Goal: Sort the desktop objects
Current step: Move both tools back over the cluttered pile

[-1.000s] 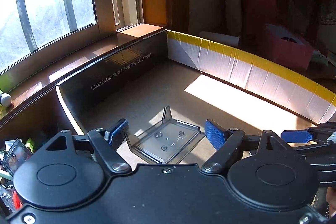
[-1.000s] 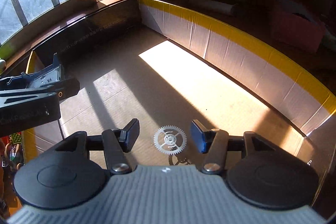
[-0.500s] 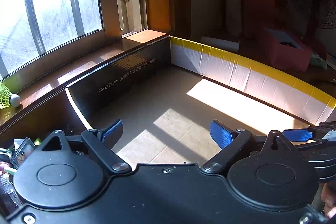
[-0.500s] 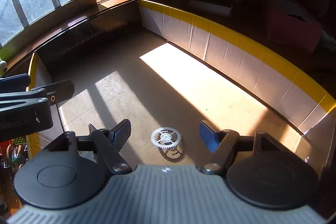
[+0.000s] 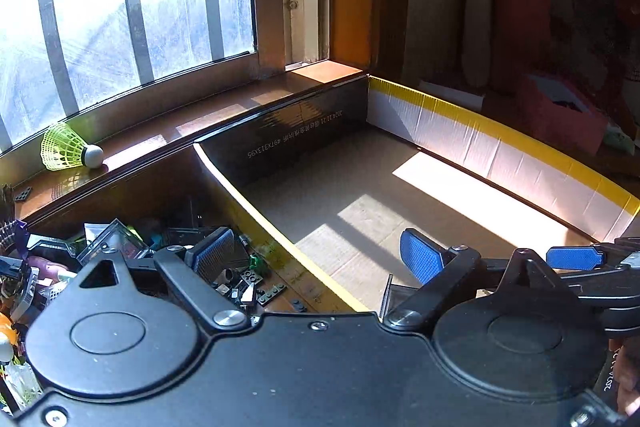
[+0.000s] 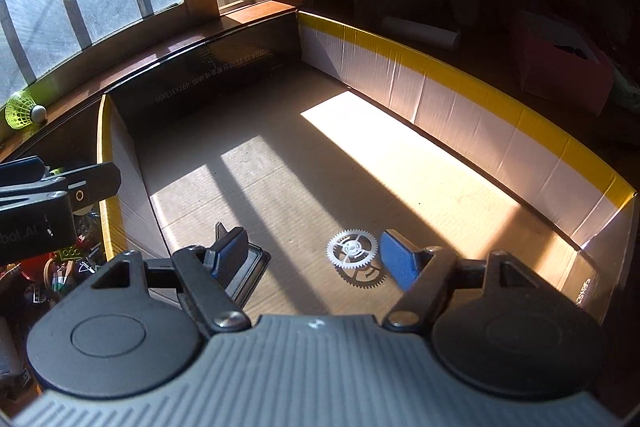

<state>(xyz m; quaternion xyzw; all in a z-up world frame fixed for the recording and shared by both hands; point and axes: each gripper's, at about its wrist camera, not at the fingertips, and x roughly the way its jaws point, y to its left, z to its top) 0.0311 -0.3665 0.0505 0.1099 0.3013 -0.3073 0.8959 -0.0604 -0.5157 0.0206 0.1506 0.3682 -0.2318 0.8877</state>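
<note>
A white plastic gear point(image 6: 352, 250) lies flat on the floor of the cardboard box point(image 6: 500, 131). My right gripper point(image 6: 316, 259) hovers over it, open, with the gear showing close to the right fingertip and untouched. A clear plastic tray point(image 6: 252, 273) lies on the box floor behind the left fingertip. My left gripper point(image 5: 316, 255) is open and empty, straddling the box's yellow-edged left wall point(image 5: 280, 227). To its left is a pile of small bricks and parts point(image 5: 248, 283). One corner of the clear tray point(image 5: 390, 293) peeks out by its right finger.
A wooden windowsill point(image 5: 192, 127) runs behind the box, with a yellow shuttlecock point(image 5: 68, 149) on it. The left gripper's body point(image 6: 40, 203) juts in at the right wrist view's left edge. A pink box point(image 5: 560, 111) and a fan stand beyond the far wall.
My left gripper has swung left and risen, from above the clear tray to over the box's left wall and the pile. The right gripper's jaws have spread wider and it has drawn back slightly.
</note>
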